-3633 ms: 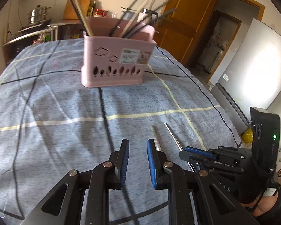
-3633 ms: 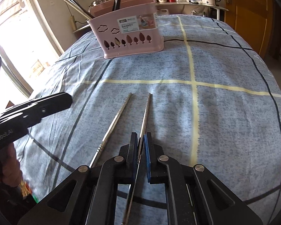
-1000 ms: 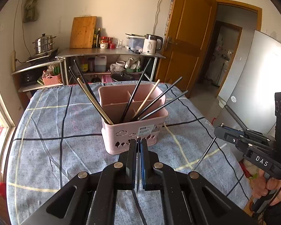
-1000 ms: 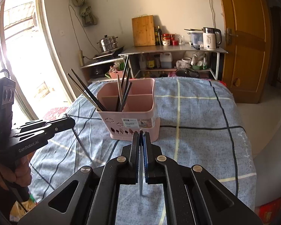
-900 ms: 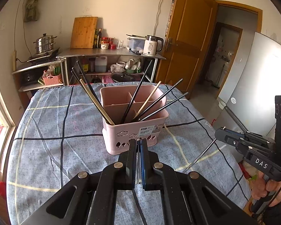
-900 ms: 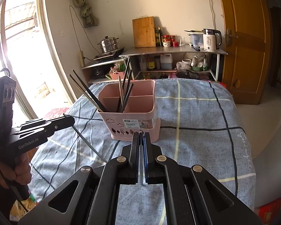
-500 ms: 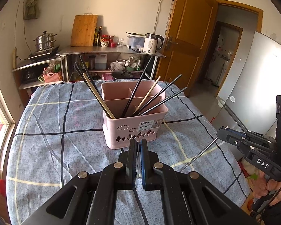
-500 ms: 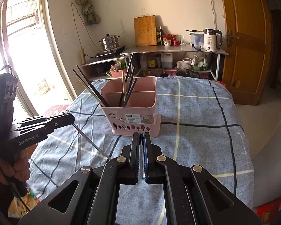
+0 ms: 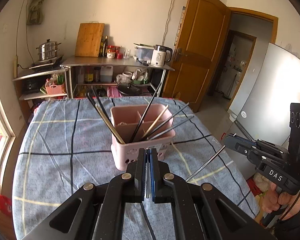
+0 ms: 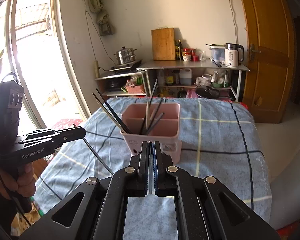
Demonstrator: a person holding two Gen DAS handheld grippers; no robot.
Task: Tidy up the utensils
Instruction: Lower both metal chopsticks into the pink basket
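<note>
Chopsticks (image 9: 146,120) lean splayed in pink basket (image 9: 122,152).

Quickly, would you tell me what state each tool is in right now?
Left tool: closed on a metal chopstick.
Right tool: closed on a second metal chopstick.

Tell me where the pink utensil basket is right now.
In both wrist views the pink utensil basket stands mid-table on the blue checked cloth, just beyond the shut gripper tips, with the kitchen shelf behind it.
</note>
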